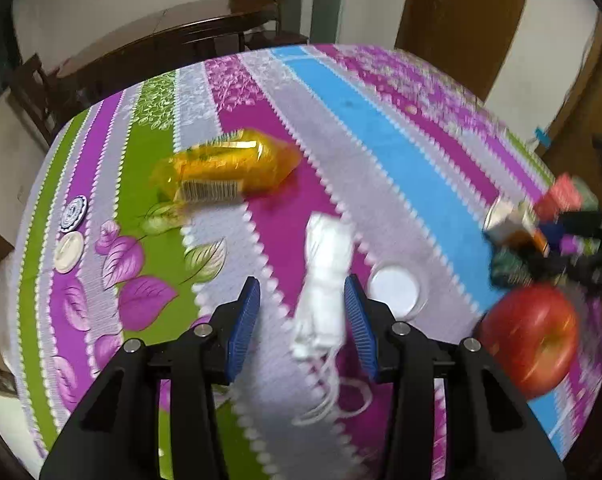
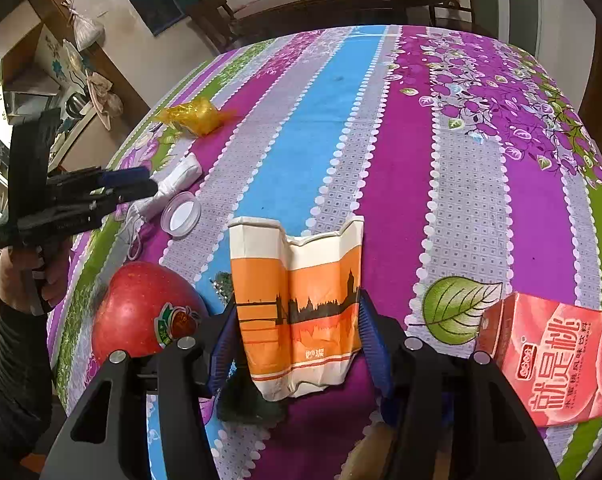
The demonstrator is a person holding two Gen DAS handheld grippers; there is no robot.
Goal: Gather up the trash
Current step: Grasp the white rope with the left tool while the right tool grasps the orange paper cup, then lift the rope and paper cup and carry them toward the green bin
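Closing in on trash — left gripper [image 1: 301, 320] wide open around a white face mask [image 1: 325, 280], right gripper [image 2: 297, 340] pinching a flattened orange paper cup [image 2: 297, 312].

Mask lies between the open jaws on the striped tablecloth [image 1: 401, 152], soft and light — best pinched mid-fold, ear loops trailing loose. Cup is crushed, light, creased, gripped across its lower half. Further out: yellow wrapper [image 1: 225, 172], clear lid [image 1: 395, 290], red apple [image 1: 531, 338], pink juice carton [image 2: 557, 360].
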